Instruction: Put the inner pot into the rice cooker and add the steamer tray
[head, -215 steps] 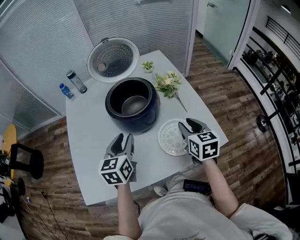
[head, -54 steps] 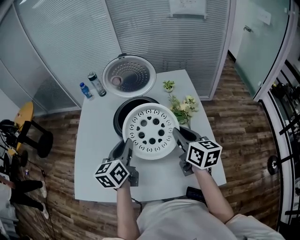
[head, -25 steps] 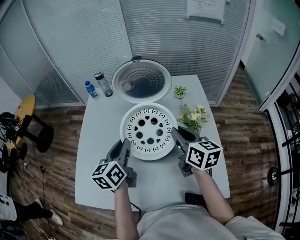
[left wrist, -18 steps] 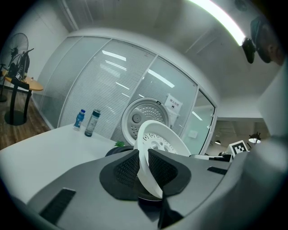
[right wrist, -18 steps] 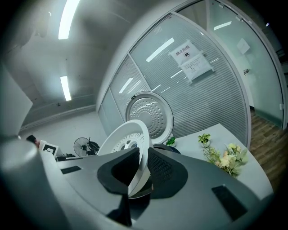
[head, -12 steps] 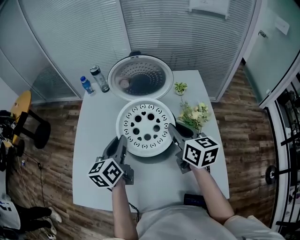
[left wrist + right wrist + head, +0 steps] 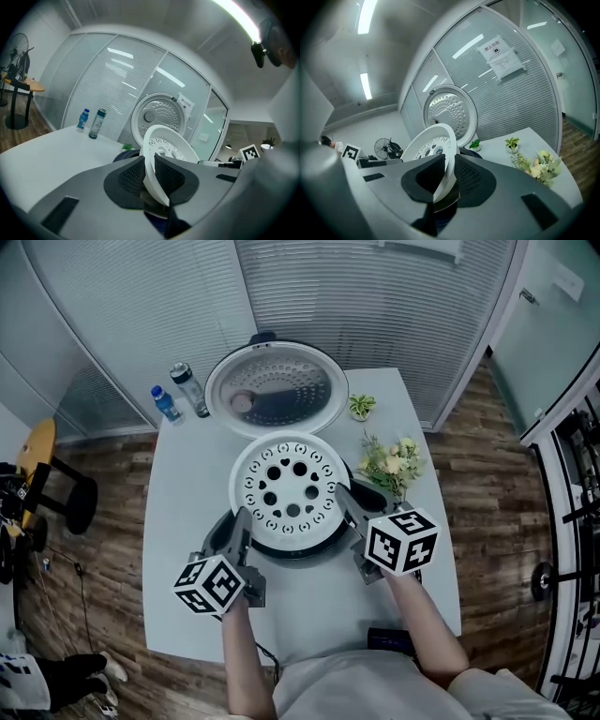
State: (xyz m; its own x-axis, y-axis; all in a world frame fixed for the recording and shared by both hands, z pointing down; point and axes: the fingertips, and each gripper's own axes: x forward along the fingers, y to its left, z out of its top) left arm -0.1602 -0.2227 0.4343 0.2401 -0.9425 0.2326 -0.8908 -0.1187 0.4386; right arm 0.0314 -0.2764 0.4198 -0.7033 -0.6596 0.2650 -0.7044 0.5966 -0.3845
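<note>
The steamer tray (image 7: 291, 491), which lay flat on the table (image 7: 183, 493) to the right of the rice cooker (image 7: 292, 548) some seconds back, has been lifted and carried across. It now sits squarely over the cooker's mouth, lower than it was a second ago. The left tongs (image 7: 149, 161) are clamped on the near-left part of the tray's rim, with the white edge pinched between the dark pads and only a narrow gap taken up by the plastic. The right tongs (image 7: 450, 161) grip the near-right part of the rim in the same way. From the head view the tray hides the opening almost completely, and only a dark crescent of the cooker body shows below its near edge. The inner pot, seen seated in the cooker earlier, cannot be made out under the tray. The hinged lid (image 7: 277, 390) stands open behind, clear of the path. Whether the tray has already settled on the pot's lip cannot be told from these views. It looks either just above the lip or just touching, so the task seems close to finished. What probably remains is a short level descent and then release on both sides.
</note>
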